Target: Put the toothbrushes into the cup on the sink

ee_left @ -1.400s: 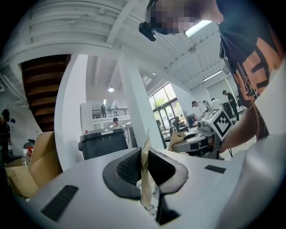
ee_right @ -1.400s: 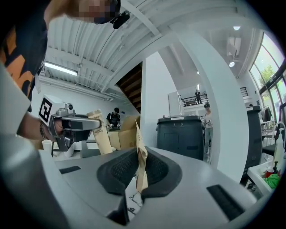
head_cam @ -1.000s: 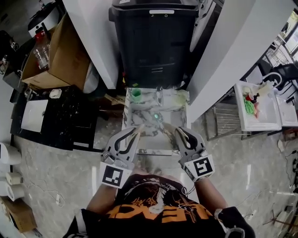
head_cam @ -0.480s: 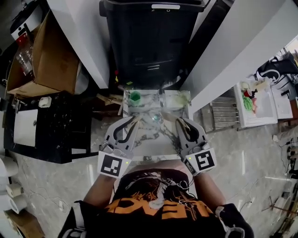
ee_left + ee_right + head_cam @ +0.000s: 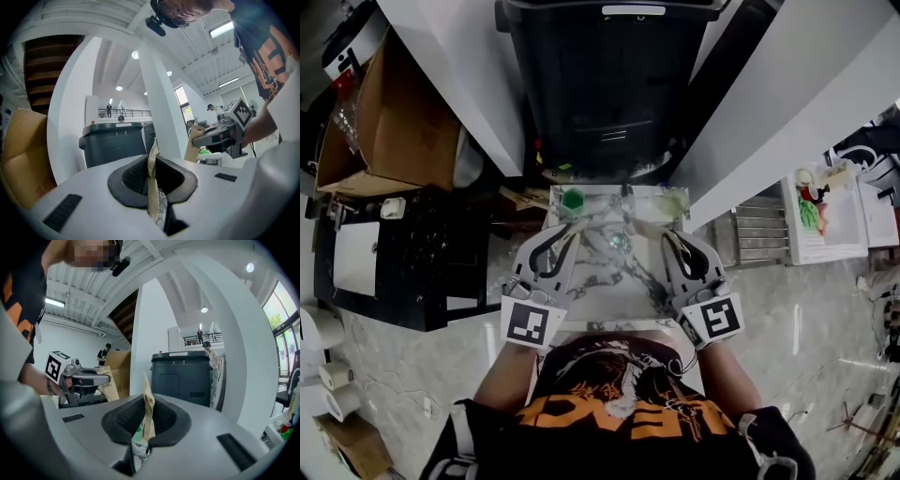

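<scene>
Left gripper (image 5: 570, 240): jaws narrow, clamped on paper-wrapped toothbrush (image 5: 152, 185), long axis along jaws, pointing 1 o'clock, over marble sink (image 5: 619, 286). Green cup (image 5: 573, 199) at 12 o'clock. Right gripper (image 5: 662, 240) pinches second wrapped toothbrush (image 5: 147, 420), pointing 11 o'clock.

This is a big open test hall or workshop, not a home. It has tall white columns (image 5: 464, 84), a ribbed white ceiling with strip lights (image 5: 221, 29) and a railed mezzanine (image 5: 124, 112). A large black plastic bin (image 5: 609, 84), an open brown cardboard box (image 5: 403, 122) and a small marble-patterned sink (image 5: 614, 286) stand on a glossy grey floor (image 5: 769, 309).
</scene>
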Demonstrator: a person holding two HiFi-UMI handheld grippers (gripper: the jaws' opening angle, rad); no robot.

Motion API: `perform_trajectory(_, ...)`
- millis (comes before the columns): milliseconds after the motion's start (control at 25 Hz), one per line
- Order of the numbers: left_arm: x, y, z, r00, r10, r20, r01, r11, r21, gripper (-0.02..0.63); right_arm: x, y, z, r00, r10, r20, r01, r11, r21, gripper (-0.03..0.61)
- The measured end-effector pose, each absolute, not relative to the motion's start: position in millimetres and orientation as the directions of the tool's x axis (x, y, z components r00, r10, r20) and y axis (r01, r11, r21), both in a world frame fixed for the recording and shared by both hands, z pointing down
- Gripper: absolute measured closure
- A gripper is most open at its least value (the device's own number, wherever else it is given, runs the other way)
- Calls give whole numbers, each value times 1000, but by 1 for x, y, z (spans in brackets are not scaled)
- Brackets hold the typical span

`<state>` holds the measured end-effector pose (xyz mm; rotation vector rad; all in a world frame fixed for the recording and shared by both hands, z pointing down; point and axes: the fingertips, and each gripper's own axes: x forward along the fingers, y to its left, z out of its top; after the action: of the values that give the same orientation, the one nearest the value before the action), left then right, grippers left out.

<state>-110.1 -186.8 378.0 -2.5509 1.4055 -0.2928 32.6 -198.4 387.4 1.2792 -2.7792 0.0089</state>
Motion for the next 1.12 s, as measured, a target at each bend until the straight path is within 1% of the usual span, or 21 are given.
perform_trajectory(120,-108,-196,382,516,-854,69,-815,-514,-268,565,37,-205,391,-649,-756,85,-758,652,22,535)
perform_trajectory(240,-103,-202,387,525,-846,97,-795,-528,-299,565,44,-216,397,-643,-760,94,-762,647,28,535)
perform_trajectory(480,-92,-211,390,533,-838,119,-789,-543,-288,565,58,-239,409,-623,-774,115,-775,630,41,535)
perform_trajectory(640,-84,-216,390,539,-831,142,-776,-555,-300,565,76,-256,429,-586,-790,180,-784,609,121,535)
perform_trajectory(720,-82,-218,386,527,-842,114,-807,-538,-244,565,82,-266,440,-573,-799,184,-784,600,162,535)
perform_trajectory(800,-82,-221,380,497,-865,66,-854,-501,-142,565,92,-279,452,-555,-811,187,-796,582,164,535)
perform_trajectory(840,-81,-222,379,487,-871,63,-862,-491,-125,565,98,-285,457,-544,-817,191,-805,572,159,535)
perform_trajectory(1120,-75,-215,380,449,-887,108,-875,-461,-145,565,131,-321,497,-486,-840,241,-839,525,141,535)
